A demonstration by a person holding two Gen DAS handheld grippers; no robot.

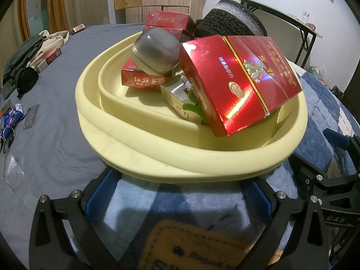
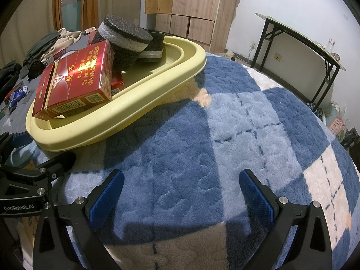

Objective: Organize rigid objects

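Basin: pale yellow tub (image 1: 117,144), resting on the checked blue blanket (image 2: 225,139) near its edge beside the grey sheet (image 1: 56,121).
Load: big red carton (image 1: 238,78) tilted across the basin's right rim; grey-lidded tin (image 1: 155,51) sitting on a smaller red box (image 1: 139,78); silver-gold pack (image 1: 177,99) below the carton, touching something green, possibly a clip.
Far end: dark foam discs (image 2: 126,42) stacked inside the basin, another red box (image 1: 166,20) behind the tin.
Left gripper (image 1: 177,193): spread wide, empty, blue pads just short of the basin's near rim.
Right gripper (image 2: 182,193): spread wide, empty, over bare blanket to the right of the basin.
Sheet clutter: clothes (image 1: 27,51), keys, small packets along the far left edge.
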